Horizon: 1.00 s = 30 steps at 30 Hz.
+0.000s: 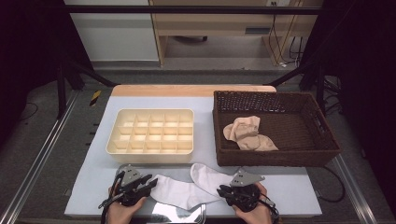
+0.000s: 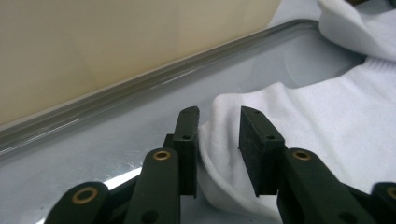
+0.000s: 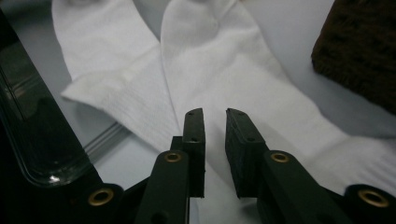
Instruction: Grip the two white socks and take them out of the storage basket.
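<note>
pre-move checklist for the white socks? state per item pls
1. Left gripper has sock cloth between its fingers: ok.
2. Left grip clamped: cannot tell.
3. Right gripper over the white socks, narrow gap, nothing pinched: not ok.
4. Socks lie side by side, overlapping: ok.
5. Divided tray compartments empty: ok.
6. Basket holds beige socks, clear of work: ok.

Grey floor point(image 1: 56, 140), wooden desk point(image 1: 224, 23) behind – white wall panel point(image 1: 112, 32); black frame bars point(image 1: 187, 9)
</note>
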### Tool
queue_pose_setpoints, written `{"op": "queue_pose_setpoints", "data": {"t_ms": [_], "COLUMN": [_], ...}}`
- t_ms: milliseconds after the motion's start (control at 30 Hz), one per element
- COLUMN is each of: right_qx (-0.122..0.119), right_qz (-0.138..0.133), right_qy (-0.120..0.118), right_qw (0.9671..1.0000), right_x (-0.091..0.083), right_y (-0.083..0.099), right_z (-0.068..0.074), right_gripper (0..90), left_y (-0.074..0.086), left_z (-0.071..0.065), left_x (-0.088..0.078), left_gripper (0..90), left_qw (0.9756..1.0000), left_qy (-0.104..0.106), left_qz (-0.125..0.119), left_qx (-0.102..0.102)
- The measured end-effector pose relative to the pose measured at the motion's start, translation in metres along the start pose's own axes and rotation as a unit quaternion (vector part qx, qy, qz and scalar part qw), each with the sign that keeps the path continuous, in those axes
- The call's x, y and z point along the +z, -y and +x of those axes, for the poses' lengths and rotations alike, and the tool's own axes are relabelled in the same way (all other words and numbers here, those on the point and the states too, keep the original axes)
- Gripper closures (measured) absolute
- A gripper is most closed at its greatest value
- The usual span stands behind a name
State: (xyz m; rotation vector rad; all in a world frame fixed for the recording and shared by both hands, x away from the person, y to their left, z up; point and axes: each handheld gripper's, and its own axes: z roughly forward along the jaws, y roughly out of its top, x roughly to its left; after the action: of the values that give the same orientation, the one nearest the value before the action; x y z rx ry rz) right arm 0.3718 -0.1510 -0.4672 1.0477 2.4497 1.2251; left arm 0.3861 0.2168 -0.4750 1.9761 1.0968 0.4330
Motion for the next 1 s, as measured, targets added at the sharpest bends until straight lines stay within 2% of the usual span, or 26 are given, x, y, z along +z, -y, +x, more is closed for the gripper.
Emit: {"op": "queue_pose_setpoints", "data": {"t_ms": [100, 167, 300, 400, 600, 733, 867, 1000], "right_qx": [0.011, 0.024, 0.046, 0.059, 0.075, 0.076, 0.061, 0.059], "right_qz": [-0.032, -0.046, -0.061, -0.064, -0.052, -0.033, -0.010, -0.008], "right_qy": [0.017, 0.040, 0.083, 0.096, 0.104, 0.092, 0.080, 0.080], "right_qw": [0.9993, 0.9978, 0.9936, 0.9916, 0.9903, 0.9923, 0.9949, 0.9951], "right_x": [-0.009, -0.015, -0.026, -0.032, -0.032, -0.020, -0.006, -0.004], "right_y": [-0.003, -0.004, -0.005, -0.001, 0.012, 0.015, 0.014, 0.013], "right_z": [-0.005, -0.011, -0.024, -0.032, -0.041, -0.040, -0.036, -0.038], "right_gripper": [74.8, 74.4, 73.4, 70.9, 65.3, 66.3, 71.2, 79.6], "left_y": [-0.006, -0.012, -0.027, -0.036, -0.047, -0.054, -0.057, -0.056], "left_z": [0.000, -0.002, -0.012, -0.023, -0.043, -0.053, -0.061, -0.068], "left_x": [-0.006, -0.009, -0.011, -0.006, 0.008, 0.018, 0.033, 0.046], "left_gripper": [61.6, 60.0, 58.9, 57.6, 56.3, 55.3, 54.4, 54.2], "left_qw": [0.9998, 0.9996, 0.9989, 0.9983, 0.9977, 0.9975, 0.9977, 0.9977], "left_qy": [0.003, 0.009, 0.019, 0.028, 0.042, 0.048, 0.054, 0.058], "left_qz": [-0.018, -0.028, -0.043, -0.047, -0.044, -0.040, -0.028, -0.015], "left_qx": [-0.003, -0.007, 0.011, 0.020, 0.028, 0.033, 0.031, 0.032]}}
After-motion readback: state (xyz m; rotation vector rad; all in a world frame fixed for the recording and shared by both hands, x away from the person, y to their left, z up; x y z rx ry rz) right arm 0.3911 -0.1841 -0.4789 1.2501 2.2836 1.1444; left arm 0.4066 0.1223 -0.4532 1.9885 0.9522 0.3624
